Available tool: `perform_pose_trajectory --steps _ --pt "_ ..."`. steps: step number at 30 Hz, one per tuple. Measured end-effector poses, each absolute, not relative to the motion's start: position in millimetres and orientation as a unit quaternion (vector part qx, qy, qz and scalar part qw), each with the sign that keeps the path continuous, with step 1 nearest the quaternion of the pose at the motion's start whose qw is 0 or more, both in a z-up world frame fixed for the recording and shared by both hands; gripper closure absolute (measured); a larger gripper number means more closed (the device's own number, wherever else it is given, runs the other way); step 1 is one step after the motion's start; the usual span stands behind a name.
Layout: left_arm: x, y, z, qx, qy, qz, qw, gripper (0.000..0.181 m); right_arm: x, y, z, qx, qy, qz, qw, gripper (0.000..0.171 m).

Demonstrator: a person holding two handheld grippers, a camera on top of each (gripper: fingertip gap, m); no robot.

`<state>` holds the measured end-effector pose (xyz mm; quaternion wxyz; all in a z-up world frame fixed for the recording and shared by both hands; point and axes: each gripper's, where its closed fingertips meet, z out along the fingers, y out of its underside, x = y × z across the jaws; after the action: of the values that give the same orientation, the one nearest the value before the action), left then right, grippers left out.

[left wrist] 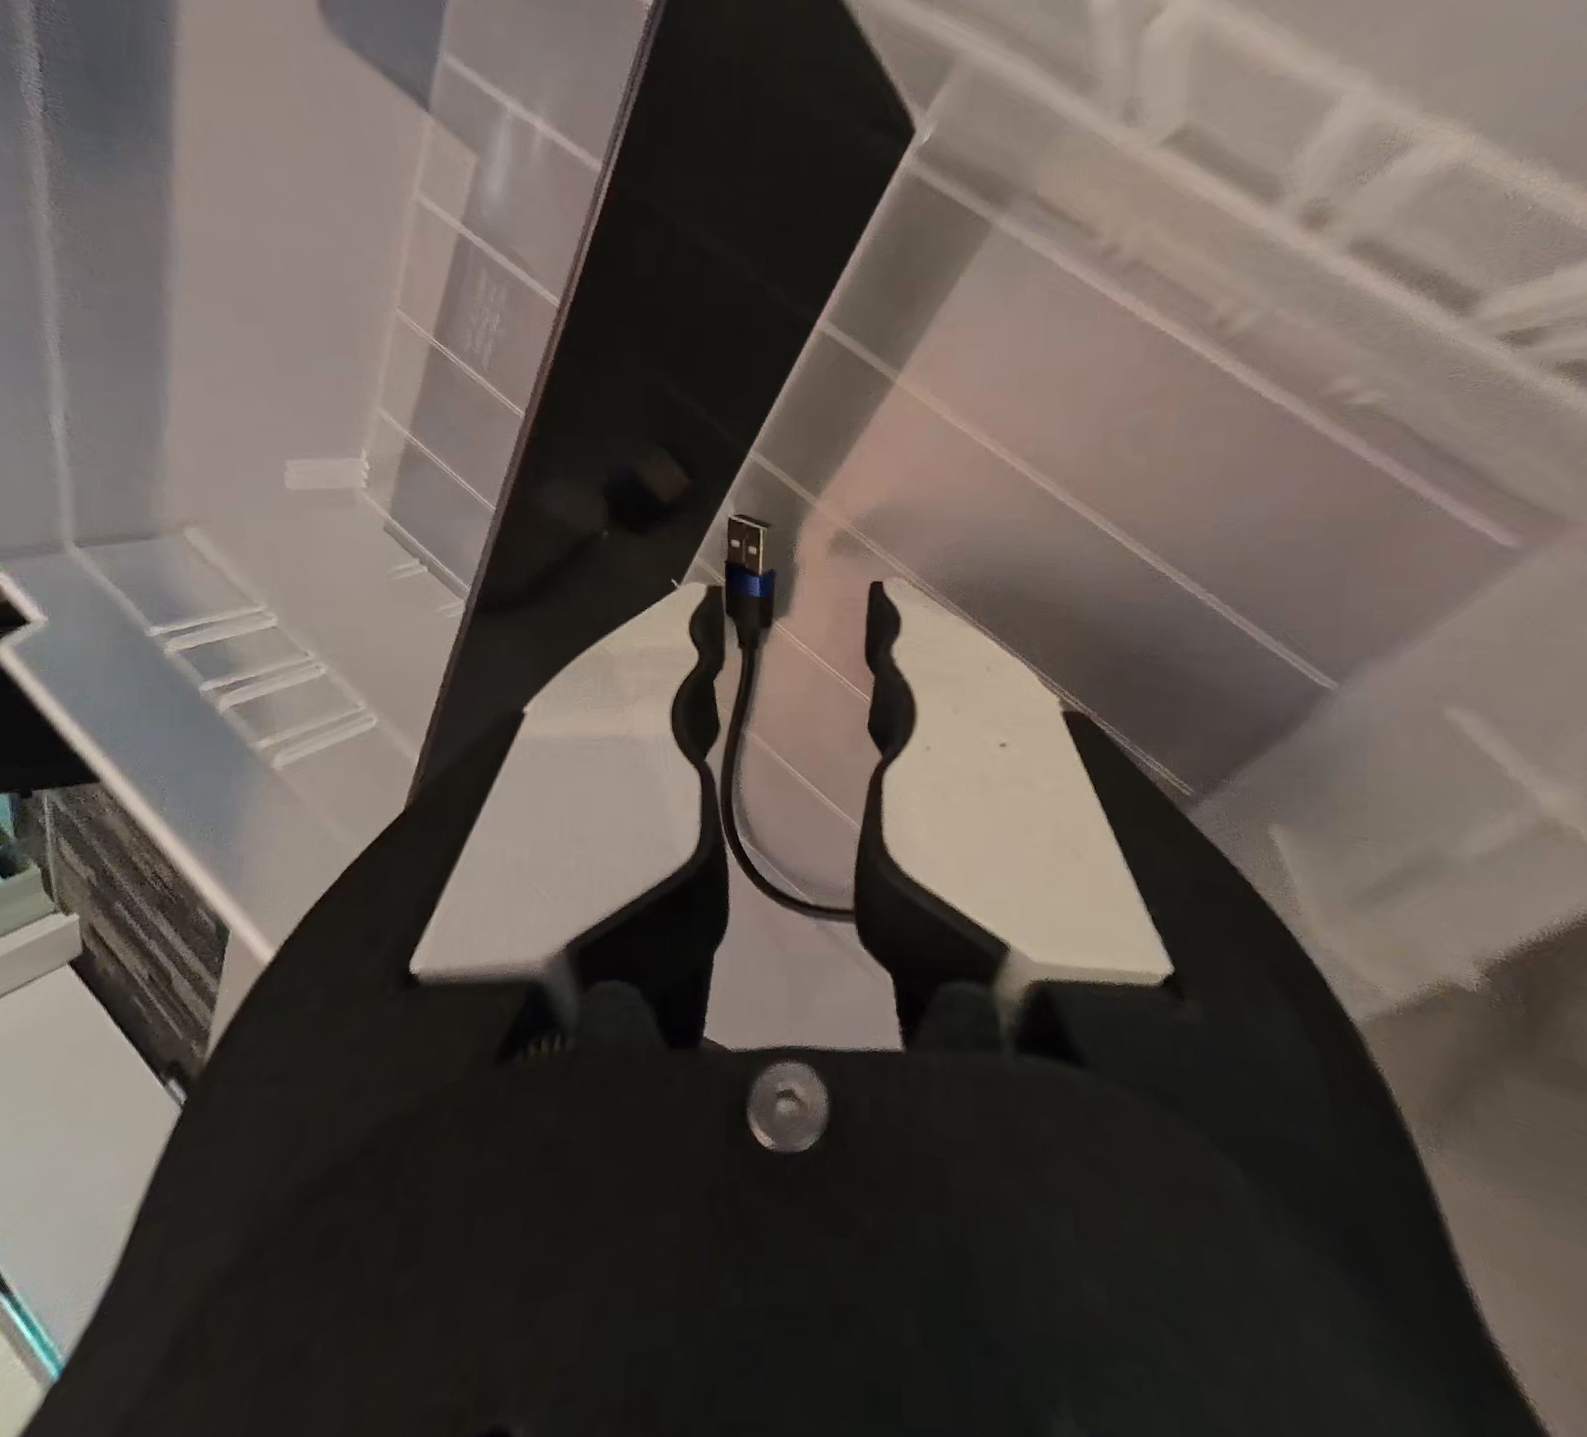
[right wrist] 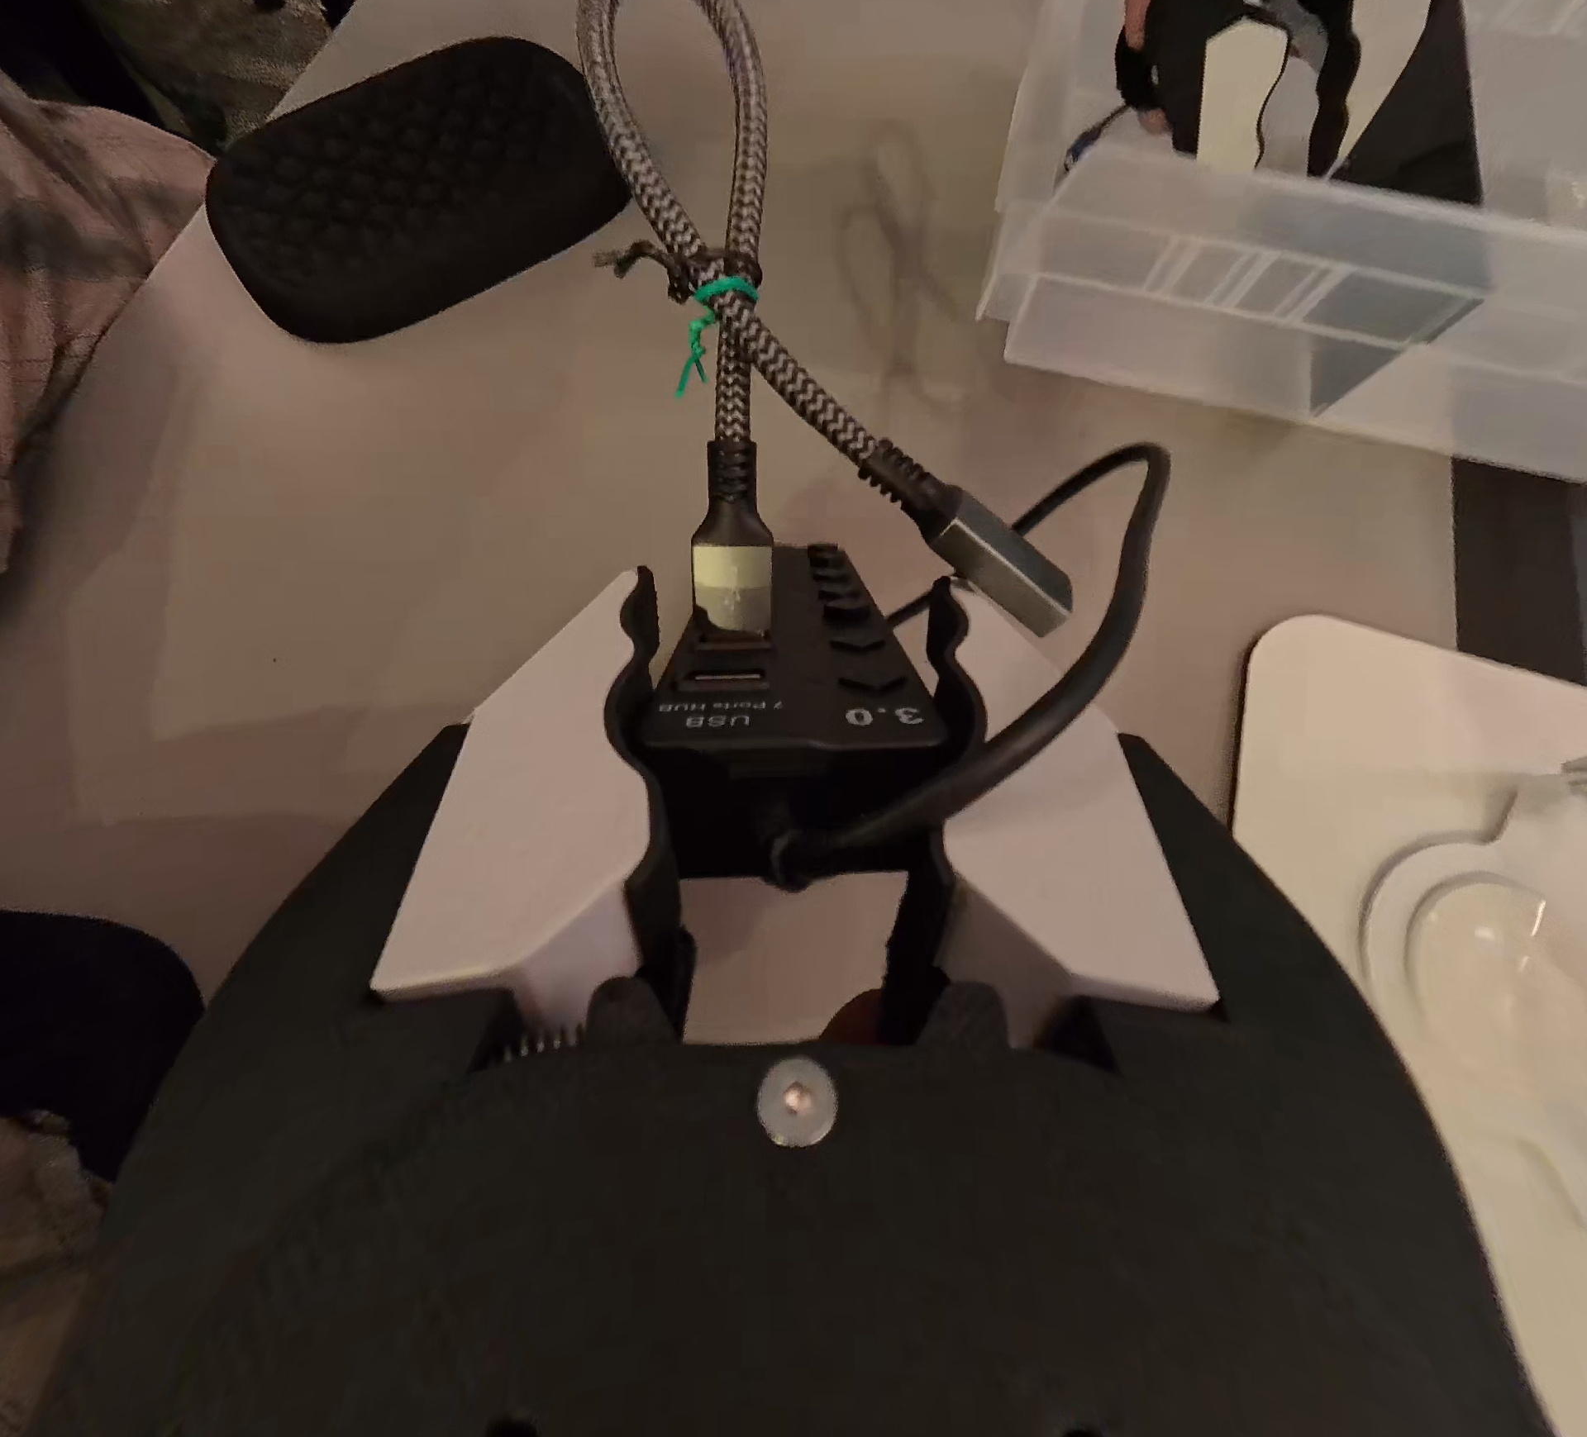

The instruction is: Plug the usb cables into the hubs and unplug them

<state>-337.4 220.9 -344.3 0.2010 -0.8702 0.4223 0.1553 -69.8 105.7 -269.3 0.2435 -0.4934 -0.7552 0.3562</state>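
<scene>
My right gripper (right wrist: 792,584) is shut on a black USB hub (right wrist: 790,717) and holds it by its sides above the table. A grey braided cable (right wrist: 738,134) has one plug (right wrist: 732,589) standing in a hub port. It loops up, is bound with a green twist tie (right wrist: 721,297), and its other plug (right wrist: 1005,572) hangs free to the right. My left gripper (left wrist: 790,597) is open inside a clear plastic bin (left wrist: 1116,408). A thin black cable with a blue-banded USB plug (left wrist: 749,559) lies between its jaws, close to the left finger (left wrist: 700,675).
The hub's own black cord (right wrist: 1116,623) arcs out to the right. A black padded rest (right wrist: 412,185) lies at the left of the pale table. Clear bins (right wrist: 1245,280) stand at the back right, with the left gripper (right wrist: 1245,108) in them. A white tray (right wrist: 1374,752) sits at the right. The left gripper's tips are roughly 30 centimetres from the right gripper's.
</scene>
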Motion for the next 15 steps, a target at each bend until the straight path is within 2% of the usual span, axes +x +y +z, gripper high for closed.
perform_pose_trajectory --steps 3,8,15 --pt "-351 226 -361 -0.879 0.411 0.156 0.182 0.148 -62 113 -282 -0.509 -0.751 0.354 0.229 0.109" --pt "-352 238 -366 -0.891 0.381 0.128 0.212 0.17 -59 117 -288 -0.514 -0.744 0.365 0.222 0.109" --pt "-351 241 -358 -0.881 0.39 0.144 0.227 0.175 -58 119 -292 -0.518 -0.739 0.371 0.219 0.109"
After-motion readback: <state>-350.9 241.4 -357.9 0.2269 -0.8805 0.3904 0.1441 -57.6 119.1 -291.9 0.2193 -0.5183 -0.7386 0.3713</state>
